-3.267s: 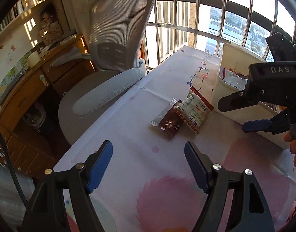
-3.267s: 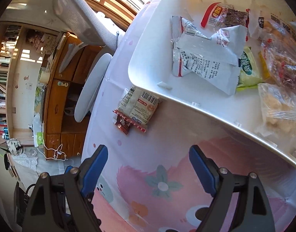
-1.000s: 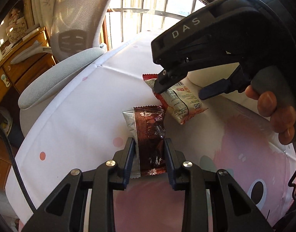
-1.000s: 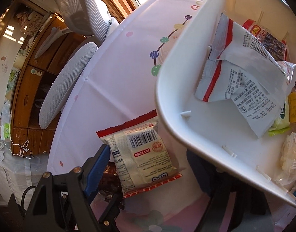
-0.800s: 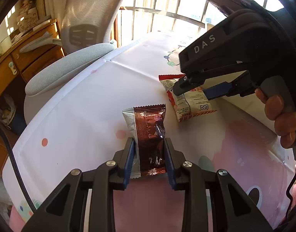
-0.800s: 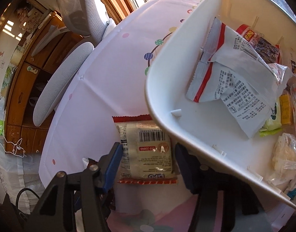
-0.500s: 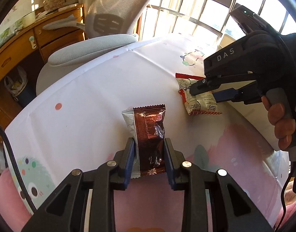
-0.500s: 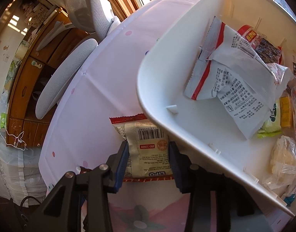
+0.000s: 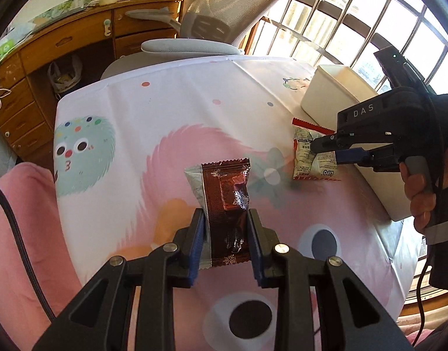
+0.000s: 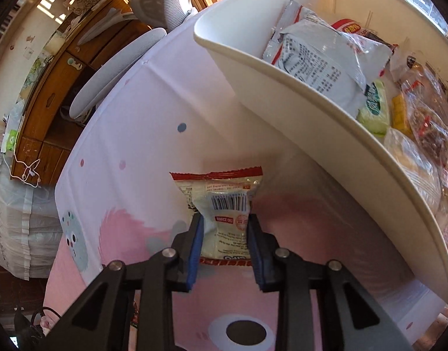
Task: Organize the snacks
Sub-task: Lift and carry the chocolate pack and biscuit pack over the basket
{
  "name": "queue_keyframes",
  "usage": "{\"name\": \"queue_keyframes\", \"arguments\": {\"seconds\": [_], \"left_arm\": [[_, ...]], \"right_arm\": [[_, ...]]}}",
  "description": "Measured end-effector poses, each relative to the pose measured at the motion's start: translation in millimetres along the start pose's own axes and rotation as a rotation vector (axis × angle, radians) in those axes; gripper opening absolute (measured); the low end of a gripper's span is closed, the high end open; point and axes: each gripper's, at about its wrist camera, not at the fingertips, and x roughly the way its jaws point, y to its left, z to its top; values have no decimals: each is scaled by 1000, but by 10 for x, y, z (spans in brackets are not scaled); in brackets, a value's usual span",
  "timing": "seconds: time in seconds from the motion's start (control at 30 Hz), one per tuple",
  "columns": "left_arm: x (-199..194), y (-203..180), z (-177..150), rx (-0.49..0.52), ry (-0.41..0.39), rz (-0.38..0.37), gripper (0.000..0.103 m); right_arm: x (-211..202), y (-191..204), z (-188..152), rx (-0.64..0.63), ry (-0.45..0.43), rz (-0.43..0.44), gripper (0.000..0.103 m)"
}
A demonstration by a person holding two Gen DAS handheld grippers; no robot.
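Observation:
My left gripper is shut on a dark brown snack packet, held above the patterned tablecloth. My right gripper is closing its jaws on a white packet with red ends, and the pads press its sides. In the left wrist view that white packet hangs in the right gripper, held by a person's hand, beside the white bin. The white bin stands up and to the right of the right gripper, with several snack bags inside.
A grey mesh office chair stands at the table's far edge, with a wooden desk behind it. Window bars rise beyond the bin. A pink cushion lies at the table's left.
The right jaws closed onto the white packet and lifted it off the cloth. The left gripper rolled and carried the brown packet up and away from the chair side.

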Motion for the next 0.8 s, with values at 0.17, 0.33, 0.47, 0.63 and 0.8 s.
{"name": "queue_keyframes", "arguments": {"seconds": [0.17, 0.33, 0.47, 0.63, 0.8], "left_arm": [[-291, -241, -314, -31, -14, 2, 26], [-559, -493, -626, -94, -5, 0, 26], [-766, -710, -827, -125, 2, 11, 26], [-962, -960, -1024, -185, 10, 25, 26], [-1147, -1281, -1089, -224, -9, 42, 26]], "right_arm": [[-169, -155, -317, -52, 12, -1, 29], [-340, -273, -655, -139, 42, 2, 29], [-479, -345, -919, -218, 88, 28, 29], [-663, -427, -1172, -331, 123, 66, 29], [-968, -532, -1195, -451, 110, 126, 29]]}}
